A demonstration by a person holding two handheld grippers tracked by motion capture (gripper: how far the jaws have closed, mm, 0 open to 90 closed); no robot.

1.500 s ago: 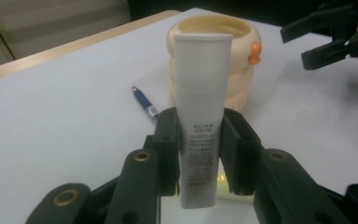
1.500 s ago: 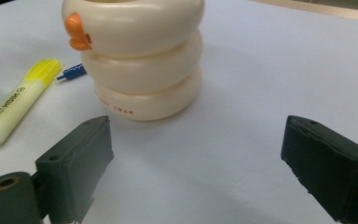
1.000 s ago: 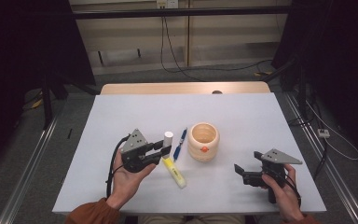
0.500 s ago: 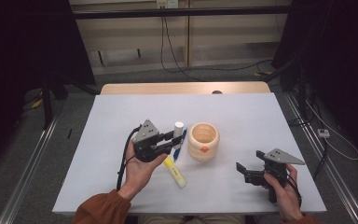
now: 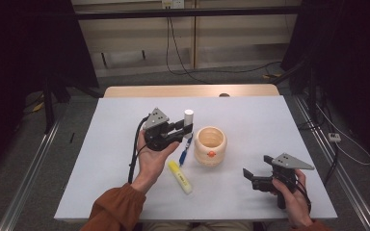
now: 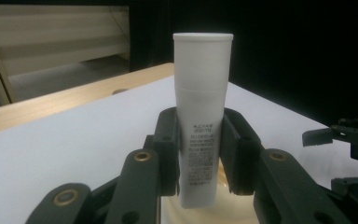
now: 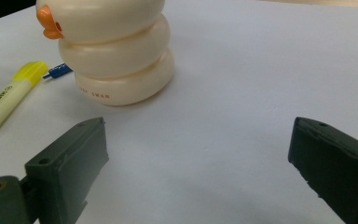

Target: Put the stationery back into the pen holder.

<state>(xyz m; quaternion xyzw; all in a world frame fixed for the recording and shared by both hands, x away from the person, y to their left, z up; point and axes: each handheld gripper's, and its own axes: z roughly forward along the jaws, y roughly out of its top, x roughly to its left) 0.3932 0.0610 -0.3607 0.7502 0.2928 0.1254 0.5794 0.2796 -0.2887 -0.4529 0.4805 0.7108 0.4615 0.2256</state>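
White glue stick (image 6: 200, 116) is clamped upright in the left claw (image 5: 180, 129), just beside the cream pen cup (image 5: 210, 145); highlighter (image 5: 179, 176) and pen (image 5: 185, 151) remain; right claw (image 5: 251, 177) gapes empty.

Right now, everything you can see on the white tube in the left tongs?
The white tube is a plain cylinder that looks like plastic, with a flat cap on top, a faint seam below the cap and small dark print lower down. It stands upright, clamped near its lower half between the pads of the left tongs, lifted off the table just above the rim of the cream holder.
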